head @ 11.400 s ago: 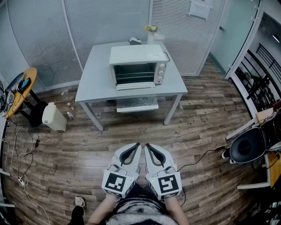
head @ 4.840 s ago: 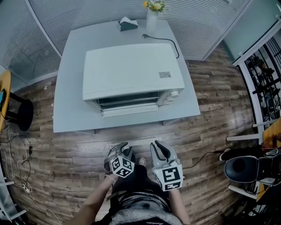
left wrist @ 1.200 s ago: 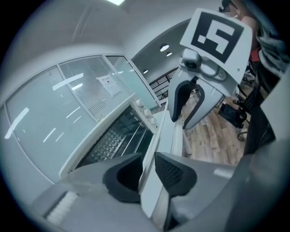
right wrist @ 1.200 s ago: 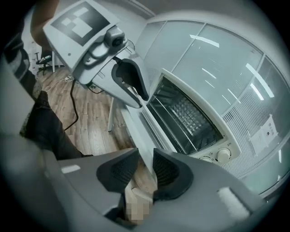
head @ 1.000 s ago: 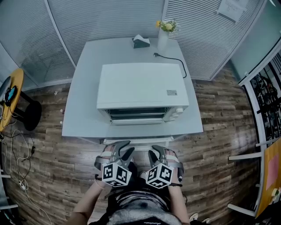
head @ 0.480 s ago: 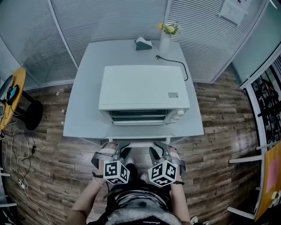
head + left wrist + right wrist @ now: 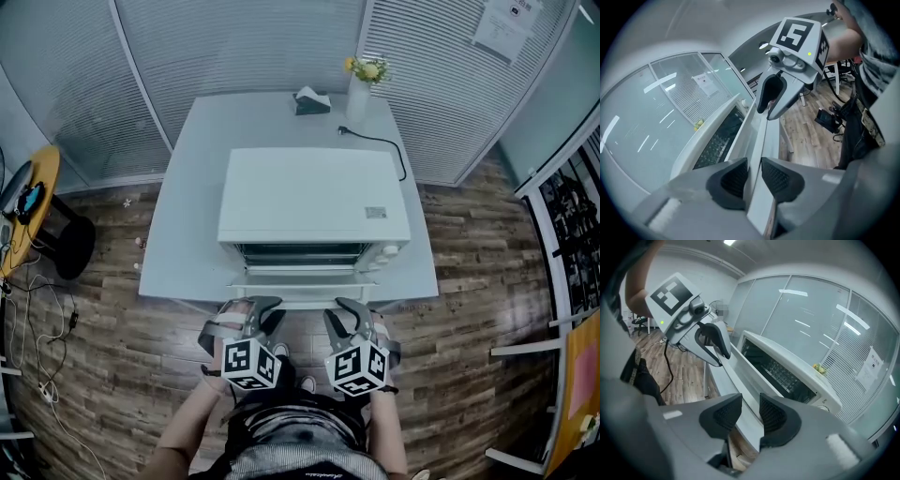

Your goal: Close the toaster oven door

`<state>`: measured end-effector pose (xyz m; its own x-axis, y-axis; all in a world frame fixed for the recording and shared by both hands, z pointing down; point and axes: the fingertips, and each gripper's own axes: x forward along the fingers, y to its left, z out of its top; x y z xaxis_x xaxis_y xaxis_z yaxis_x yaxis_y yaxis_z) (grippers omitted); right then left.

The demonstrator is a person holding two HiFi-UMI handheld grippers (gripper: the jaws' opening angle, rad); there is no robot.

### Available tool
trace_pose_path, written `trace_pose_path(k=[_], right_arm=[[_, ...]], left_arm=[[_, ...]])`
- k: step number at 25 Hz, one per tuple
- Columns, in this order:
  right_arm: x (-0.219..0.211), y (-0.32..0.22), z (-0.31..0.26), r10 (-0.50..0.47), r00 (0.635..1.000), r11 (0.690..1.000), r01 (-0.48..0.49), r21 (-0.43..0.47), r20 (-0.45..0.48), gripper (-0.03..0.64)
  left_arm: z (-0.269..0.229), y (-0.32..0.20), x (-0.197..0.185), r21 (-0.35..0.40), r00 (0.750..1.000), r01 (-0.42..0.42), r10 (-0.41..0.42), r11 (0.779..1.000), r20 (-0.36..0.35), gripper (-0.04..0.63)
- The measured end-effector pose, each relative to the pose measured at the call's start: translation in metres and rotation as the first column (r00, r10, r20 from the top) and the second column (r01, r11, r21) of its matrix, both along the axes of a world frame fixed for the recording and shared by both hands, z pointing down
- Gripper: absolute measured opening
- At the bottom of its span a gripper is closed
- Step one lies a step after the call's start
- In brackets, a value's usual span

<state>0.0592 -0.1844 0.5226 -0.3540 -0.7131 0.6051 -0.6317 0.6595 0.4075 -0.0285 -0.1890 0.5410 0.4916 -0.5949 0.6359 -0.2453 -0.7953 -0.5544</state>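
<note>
A white toaster oven (image 7: pixel 314 192) stands on a pale table (image 7: pixel 187 216), its door (image 7: pixel 298 292) folded down flat over the table's front edge. My left gripper (image 7: pixel 261 305) is at the door's front edge on the left. In the left gripper view the door's edge (image 7: pixel 757 140) fills the gap of the left gripper (image 7: pixel 754 173) and the pads press on it, though the jaws are opening slightly. My right gripper (image 7: pixel 347 307) is at the door's right part. Its jaws (image 7: pixel 750 416) are opening, with the door's edge (image 7: pixel 736 380) between them.
A vase of yellow flowers (image 7: pixel 361 84), a tissue box (image 7: pixel 312 100) and the oven's black cord (image 7: pixel 380 145) sit behind the oven. A round stool (image 7: pixel 28 202) stands at far left. Blinds and glass walls close the room behind the table.
Both grippers have moved forward from in front of the table to the door's front edge. The door lies between each pair of jaws now.
</note>
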Motion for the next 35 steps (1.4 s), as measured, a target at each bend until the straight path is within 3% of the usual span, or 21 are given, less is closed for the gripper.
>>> trace_pose_path(k=[18,31,35], right_arm=[[0.003,-0.060,-0.034,0.053,0.992,0.995,-0.061,0.074,0.113,0.118],[0.004,-0.079,-0.041,0.061,0.985,0.990,-0.081,0.118,0.163,0.120],[0.006,-0.078,-0.043,0.083,0.976,0.986,-0.110,0.129,0.200,0.124]], left_arm=[[-0.033,-0.058,0.000,0.075,0.996,0.026,-0.020,0.997,-0.087,0.115],[-0.040,-0.077,0.001,0.078,0.991,0.046,-0.035,0.996,-0.130,0.119],[-0.044,-0.078,0.000,0.071,0.976,0.086,-0.070,0.994,-0.206,0.133]])
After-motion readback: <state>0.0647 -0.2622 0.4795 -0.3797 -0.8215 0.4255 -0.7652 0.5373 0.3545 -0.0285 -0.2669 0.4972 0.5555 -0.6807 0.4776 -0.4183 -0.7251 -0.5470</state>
